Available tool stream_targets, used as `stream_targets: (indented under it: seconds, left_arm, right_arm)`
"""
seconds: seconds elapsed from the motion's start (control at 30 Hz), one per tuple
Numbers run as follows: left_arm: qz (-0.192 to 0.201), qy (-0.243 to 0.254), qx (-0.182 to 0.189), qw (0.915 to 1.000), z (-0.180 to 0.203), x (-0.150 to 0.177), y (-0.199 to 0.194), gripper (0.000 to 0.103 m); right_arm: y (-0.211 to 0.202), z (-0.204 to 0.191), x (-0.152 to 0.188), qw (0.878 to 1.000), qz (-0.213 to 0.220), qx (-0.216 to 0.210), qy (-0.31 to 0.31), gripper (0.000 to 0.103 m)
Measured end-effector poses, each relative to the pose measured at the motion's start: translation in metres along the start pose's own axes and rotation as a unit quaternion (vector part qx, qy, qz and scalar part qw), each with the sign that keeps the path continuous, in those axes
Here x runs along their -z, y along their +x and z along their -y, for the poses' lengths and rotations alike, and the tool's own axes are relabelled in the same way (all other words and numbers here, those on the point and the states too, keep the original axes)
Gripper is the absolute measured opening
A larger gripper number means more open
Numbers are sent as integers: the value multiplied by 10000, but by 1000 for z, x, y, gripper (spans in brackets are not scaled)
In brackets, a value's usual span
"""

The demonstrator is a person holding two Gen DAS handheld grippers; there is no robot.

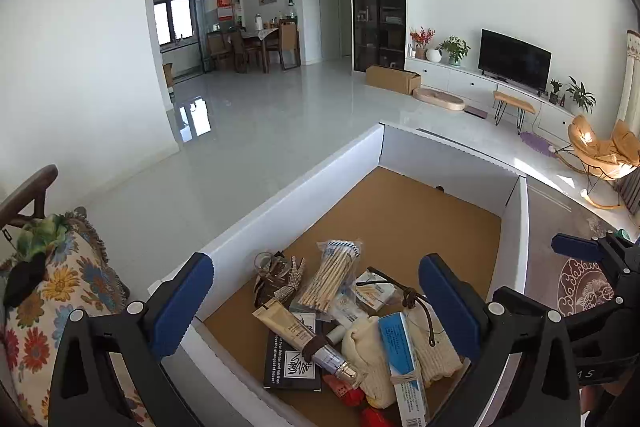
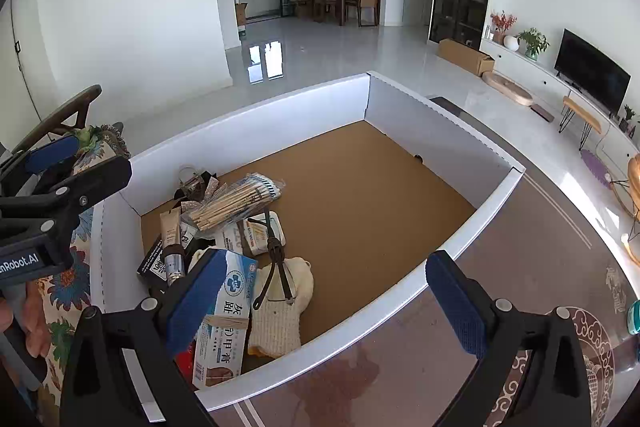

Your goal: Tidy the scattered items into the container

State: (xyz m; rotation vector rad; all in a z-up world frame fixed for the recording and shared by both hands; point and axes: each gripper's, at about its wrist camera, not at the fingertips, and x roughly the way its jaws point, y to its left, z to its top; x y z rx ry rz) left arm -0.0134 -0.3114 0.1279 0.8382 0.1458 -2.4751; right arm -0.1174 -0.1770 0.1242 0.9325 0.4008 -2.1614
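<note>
Claws (image 1: pixel 316 303) (image 2: pixel 320 299) gape above white box (image 1: pixel 288 195) on patterned table (image 2: pixel 520 227), glossy floor (image 1: pixel 280 115) beyond.

Both wrist views look steeply down, close over the same white box (image 1: pixel 280 203), from neighbouring sides.

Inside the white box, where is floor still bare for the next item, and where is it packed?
Bare: the box's brown floor from the bundle of sticks and cream knit piece out to the far and right-hand walls. Crowded: the near left corner, where the blue-and-white carton, tube and black booklet overlap. Both grippers are open and empty.
</note>
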Motion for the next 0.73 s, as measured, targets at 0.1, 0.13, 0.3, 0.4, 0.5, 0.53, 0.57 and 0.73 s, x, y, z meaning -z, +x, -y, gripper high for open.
stream_targets:
  seconds: [0.1,0.13,0.3,0.4,0.5,0.53,0.57,0.73]
  left_arm:
    - [186,129,-165,9996,4,-2,-13,103]
    - [223,153,-194,9994,5,-2,-16,103]
    - [316,203,-241,9990,6,-3,-27,103]
    - [290,206,-335,9988,6,-4,-28,103]
    - [30,7,-342,9994,3,-4,-21,103]
    - [-118,-111,-338,9993,1,-2,-16,103]
    - [-227,-213,-338,9989,-1,-1,-13,103]
    - [-338,-662,-193,9971,-10,10,-7,103]
  right_arm:
    - [-3,-2,4,10000,-8,-46,-25,100]
    - [-3,-2,4,10000,-9,-51,-29,100]
    - [-1,-2,8,9999,-23,-100,56,100]
    - [2,-2,10,9999,-55,-120,101,100]
    - [5,-1,13,9998,-97,-117,118,100]
    - [6,-1,13,9998,-108,-113,125,100]
    - [7,-1,14,9998,-116,-108,136,100]
    - [9,-1,15,9994,-106,-151,279,100]
